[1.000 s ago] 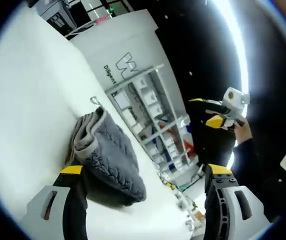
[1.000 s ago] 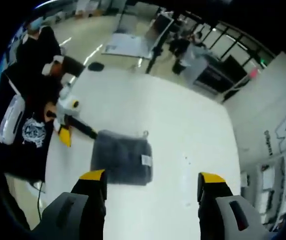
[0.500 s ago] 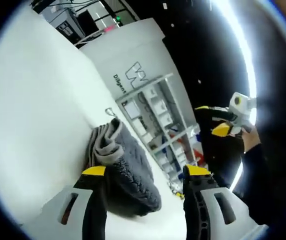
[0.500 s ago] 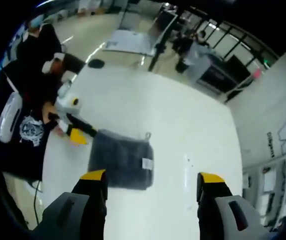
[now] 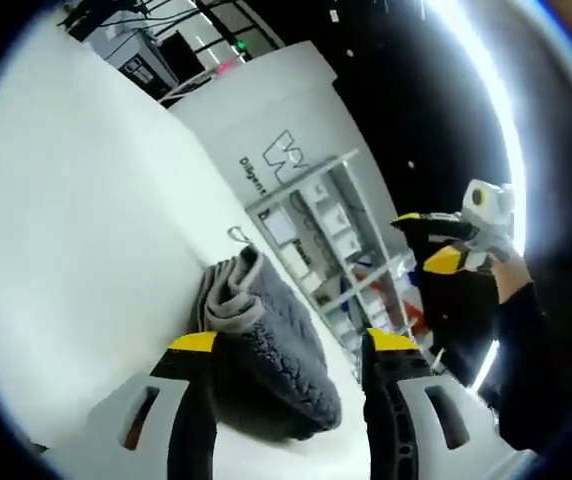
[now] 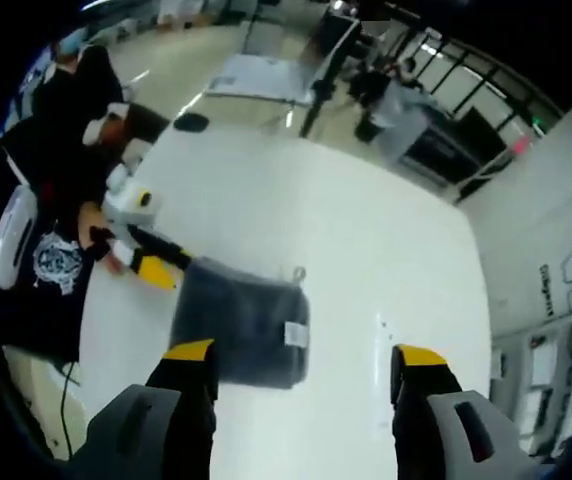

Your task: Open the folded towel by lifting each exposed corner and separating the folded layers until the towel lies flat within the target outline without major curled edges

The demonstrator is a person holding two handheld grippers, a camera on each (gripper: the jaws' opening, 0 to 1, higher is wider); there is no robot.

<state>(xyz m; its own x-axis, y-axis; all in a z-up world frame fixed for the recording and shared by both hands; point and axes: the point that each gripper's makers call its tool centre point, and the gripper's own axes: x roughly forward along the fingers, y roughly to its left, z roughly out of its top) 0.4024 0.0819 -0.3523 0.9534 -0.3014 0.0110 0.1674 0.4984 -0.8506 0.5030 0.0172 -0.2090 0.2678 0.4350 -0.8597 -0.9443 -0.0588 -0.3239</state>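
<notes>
- Closing in over the last second, the left gripper (image 5: 284, 345) now has its two jaws straddling the near end of the folded grey towel (image 5: 266, 340), narrower apart than before but not yet pinching it.
- Towel: it lies on the white table (image 5: 76, 230), still folded, with thick layers rolled at the near edge; from above it reads as a neat rectangle (image 6: 243, 322).
- Right gripper (image 6: 302, 360): it hangs high over the table, jaws wide apart, holding nothing.
- Doing this step well, I'd say: take only the top layer's corner, not the whole stack, then lift and peel away from the fold.
- Left gripper view shows the stacked layers edge-on and a small hanging loop (image 5: 238, 237).
- Right gripper view shows the sewn label (image 6: 295, 334) and the left gripper (image 6: 152, 261) touching the towel's left edge.
</notes>
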